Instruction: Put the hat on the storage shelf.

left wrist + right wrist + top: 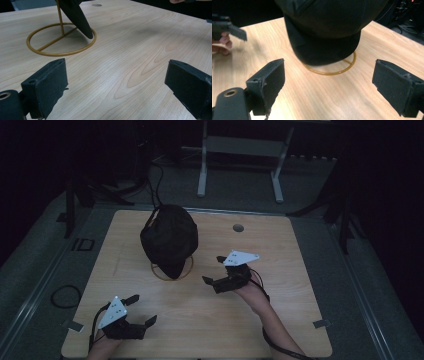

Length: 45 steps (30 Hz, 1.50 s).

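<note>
The cap (169,239) sits on a gold wire stand (186,270), up the table (280,320) from both grippers, and neither one touches it. The right gripper (214,269) is the nearer one: jaws spread wide, nothing between them, pointing at the cap from the side, with a strip of bare wood between fingertips and brim. In the right gripper view the cap (329,27) hangs large straight ahead of the open jaws, above and beyond them, its brim dipping down over the stand's ring (342,70). Both black fingers (270,80) frame it from below, well short of contact.

The left gripper (142,309) sits low near the table's near edge, jaws also wide apart and empty. In its own view, the brim tip (80,20) pokes down ahead and to the left of the fingers (48,82), with the stand's ring (62,52) lying flat on the wood and its upright rod rising under the cap. The ring is near the left finger but apart from it.

A round hole (238,227) in the tabletop lies beyond the right gripper, off to the cap's side. Cables (155,185) trail off behind the cap. Between either pair of fingers and the cap there is just plain wood.
</note>
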Tool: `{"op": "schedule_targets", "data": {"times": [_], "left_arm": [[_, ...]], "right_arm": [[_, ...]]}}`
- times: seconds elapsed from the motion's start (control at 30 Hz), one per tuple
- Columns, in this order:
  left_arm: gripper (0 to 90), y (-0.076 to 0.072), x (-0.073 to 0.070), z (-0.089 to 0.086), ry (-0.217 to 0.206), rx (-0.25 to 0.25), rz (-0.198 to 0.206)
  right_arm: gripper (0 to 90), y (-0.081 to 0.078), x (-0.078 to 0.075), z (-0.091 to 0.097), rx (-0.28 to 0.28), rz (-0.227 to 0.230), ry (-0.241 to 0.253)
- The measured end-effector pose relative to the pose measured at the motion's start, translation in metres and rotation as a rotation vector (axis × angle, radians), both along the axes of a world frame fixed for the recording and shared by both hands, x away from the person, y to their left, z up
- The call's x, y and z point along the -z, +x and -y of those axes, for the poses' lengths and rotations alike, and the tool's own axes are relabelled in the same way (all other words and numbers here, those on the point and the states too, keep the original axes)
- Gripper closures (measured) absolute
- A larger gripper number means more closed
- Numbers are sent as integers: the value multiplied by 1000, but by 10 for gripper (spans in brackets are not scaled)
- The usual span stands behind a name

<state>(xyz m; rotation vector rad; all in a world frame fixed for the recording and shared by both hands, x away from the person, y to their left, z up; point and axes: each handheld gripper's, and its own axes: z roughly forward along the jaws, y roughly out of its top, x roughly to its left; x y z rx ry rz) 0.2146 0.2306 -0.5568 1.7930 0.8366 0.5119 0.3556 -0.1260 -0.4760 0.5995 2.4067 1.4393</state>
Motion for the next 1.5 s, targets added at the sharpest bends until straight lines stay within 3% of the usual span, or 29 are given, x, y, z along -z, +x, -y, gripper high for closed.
{"op": "schedule_targets", "data": {"times": [0.47,0.83,1.0,1.27,1.5], "left_arm": [[48,0,0,0,-3,5,0],[48,-1,0,1,-3,6,6],[48,-1,0,0,-6,8,4],[48,-1,0,1,3,8,8],[48,-2,0,1,2,10,5]], "right_arm": [[128,-19,33,24,-25,-20,-3],[125,-32,48,36,-54,-27,-14],[126,-36,56,46,-40,-48,0],[125,-45,69,62,-39,-43,-29],[125,-50,70,77,-24,-42,-22]]}}
